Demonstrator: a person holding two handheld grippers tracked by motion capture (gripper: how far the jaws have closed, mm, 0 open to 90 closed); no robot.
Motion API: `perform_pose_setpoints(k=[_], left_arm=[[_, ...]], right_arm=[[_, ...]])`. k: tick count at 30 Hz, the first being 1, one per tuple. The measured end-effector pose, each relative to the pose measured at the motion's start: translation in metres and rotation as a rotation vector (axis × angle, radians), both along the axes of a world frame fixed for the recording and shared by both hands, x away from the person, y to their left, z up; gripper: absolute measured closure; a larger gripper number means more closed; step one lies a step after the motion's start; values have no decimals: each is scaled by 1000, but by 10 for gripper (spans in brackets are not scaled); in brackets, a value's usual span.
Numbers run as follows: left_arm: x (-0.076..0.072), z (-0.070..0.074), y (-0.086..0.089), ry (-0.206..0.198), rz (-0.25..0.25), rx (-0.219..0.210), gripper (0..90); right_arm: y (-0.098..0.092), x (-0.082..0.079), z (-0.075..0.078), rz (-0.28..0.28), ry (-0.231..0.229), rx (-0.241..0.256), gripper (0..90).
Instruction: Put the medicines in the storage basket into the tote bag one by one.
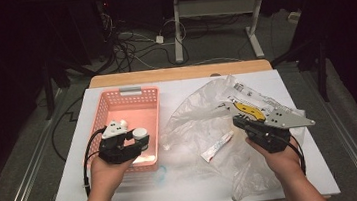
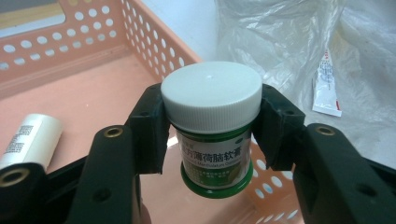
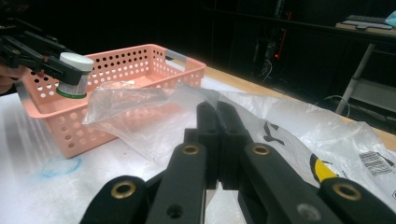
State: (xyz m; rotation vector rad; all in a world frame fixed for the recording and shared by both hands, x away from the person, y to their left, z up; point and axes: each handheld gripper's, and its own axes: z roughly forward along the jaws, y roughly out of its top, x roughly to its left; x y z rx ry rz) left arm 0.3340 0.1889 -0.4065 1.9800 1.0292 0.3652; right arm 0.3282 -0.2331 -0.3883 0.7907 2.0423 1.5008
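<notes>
A small jar (image 2: 211,121) with a white screw cap and a green label hangs over the pink perforated basket (image 1: 124,92), clamped at its cap by my left gripper (image 1: 139,137). From the right gripper view the same jar (image 3: 74,74) is above the basket's near corner. My right gripper (image 1: 239,120) is shut, its jaws pressed together on a clear plastic bag (image 1: 193,114) with yellow and black print. A white and red tube (image 1: 217,146) lies on the bag between the two grippers.
A white cylinder with a barcode label (image 2: 30,137) lies on the basket floor. The basket and bag rest on a white table sheet (image 1: 176,191) with a blue smudge (image 1: 161,172) near the basket's front corner. Cables and desk legs stand beyond the table.
</notes>
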Motion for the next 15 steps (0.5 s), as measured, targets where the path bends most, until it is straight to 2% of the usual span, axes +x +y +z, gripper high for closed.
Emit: perform_pose_setpoints(k=[8, 11, 15], left_arm=[[-9, 8, -5, -41, -16, -11, 490], [-15, 14, -12, -61, -38, 0, 490], [-20, 18, -21, -76, -71, -16, 490]], right_arm=[[-1, -1, 2, 0, -4, 6, 900], [-1, -2, 2, 1, -3, 7, 900], [0, -2, 2, 4, -2, 5, 900]])
